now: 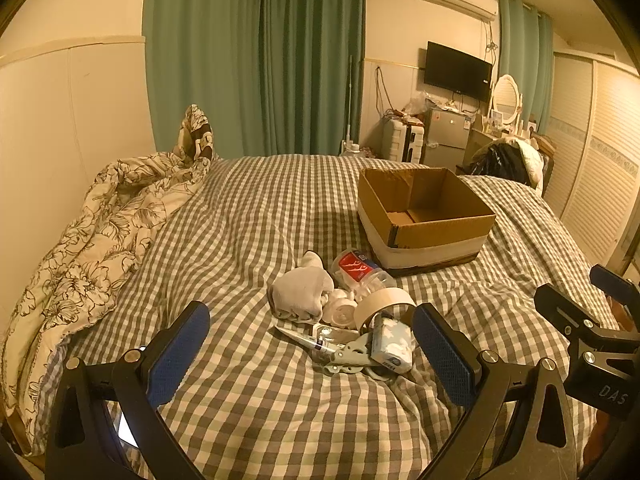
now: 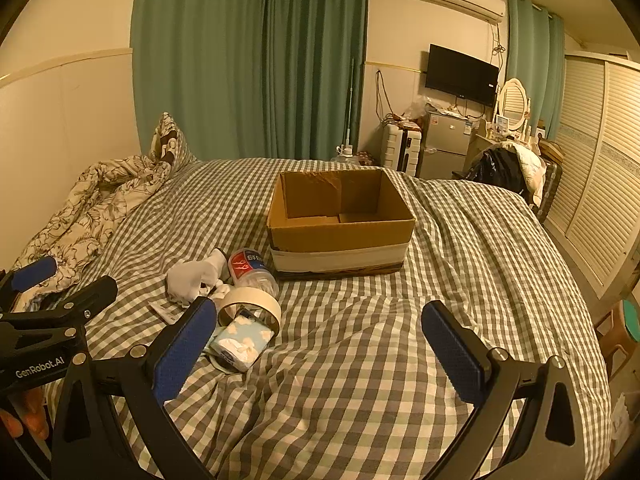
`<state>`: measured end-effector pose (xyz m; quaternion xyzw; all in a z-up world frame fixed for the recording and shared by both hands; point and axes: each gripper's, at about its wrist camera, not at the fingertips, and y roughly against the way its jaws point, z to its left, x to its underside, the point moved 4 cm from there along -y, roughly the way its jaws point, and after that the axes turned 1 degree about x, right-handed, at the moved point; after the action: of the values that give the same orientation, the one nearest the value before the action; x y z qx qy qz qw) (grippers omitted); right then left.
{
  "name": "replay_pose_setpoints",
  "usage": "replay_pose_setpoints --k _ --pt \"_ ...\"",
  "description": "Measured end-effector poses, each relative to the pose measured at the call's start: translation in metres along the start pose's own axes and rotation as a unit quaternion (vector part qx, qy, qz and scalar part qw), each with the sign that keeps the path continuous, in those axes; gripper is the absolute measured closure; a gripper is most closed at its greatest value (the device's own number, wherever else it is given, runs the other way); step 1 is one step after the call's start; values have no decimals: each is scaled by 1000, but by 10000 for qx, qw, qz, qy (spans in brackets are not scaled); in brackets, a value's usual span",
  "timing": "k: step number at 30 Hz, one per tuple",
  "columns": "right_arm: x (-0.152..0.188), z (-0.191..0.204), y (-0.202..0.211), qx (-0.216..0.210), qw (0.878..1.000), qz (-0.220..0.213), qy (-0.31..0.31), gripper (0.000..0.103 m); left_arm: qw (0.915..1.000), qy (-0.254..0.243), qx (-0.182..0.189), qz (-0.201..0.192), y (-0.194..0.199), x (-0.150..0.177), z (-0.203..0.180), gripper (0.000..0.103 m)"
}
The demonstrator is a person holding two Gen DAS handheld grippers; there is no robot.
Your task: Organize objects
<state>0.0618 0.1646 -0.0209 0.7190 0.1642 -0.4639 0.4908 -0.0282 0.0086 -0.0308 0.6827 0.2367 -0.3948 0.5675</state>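
Note:
A small heap lies on the checked bed: grey-white socks point(image 1: 298, 294), a clear plastic bottle with a red label point(image 1: 360, 272), a roll of beige tape point(image 1: 384, 305), a blue tissue pack point(image 1: 394, 344), scissors point(image 1: 344, 356) and a white tube point(image 1: 308, 340). My left gripper point(image 1: 310, 346) is open just short of the heap, nothing between its pads. My right gripper point(image 2: 320, 344) is open to the right of the heap, over bare sheet; the tissue pack point(image 2: 242, 342) and tape roll point(image 2: 250, 306) lie by its left pad. An open cardboard box point(image 2: 340, 232) stands behind.
A flowered quilt point(image 1: 92, 248) is bunched along the left wall. Green curtains, a small fridge point(image 2: 444, 146), a suitcase and a dressing table stand beyond the bed's far end. Louvred wardrobe doors point(image 2: 600, 184) run along the right. A stool point(image 2: 624, 328) stands at the bed's right side.

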Motion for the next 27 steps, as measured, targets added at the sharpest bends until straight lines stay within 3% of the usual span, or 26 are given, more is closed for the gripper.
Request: replay_pose_setpoints --k 17,27 --pt "1 11 -4 -45 9998 55 175 0 9999 -77 -18 67 -6 3 4 0" --pt "5 12 -16 -103 9995 217 221 0 9995 -74 -56 294 -23 12 11 0"
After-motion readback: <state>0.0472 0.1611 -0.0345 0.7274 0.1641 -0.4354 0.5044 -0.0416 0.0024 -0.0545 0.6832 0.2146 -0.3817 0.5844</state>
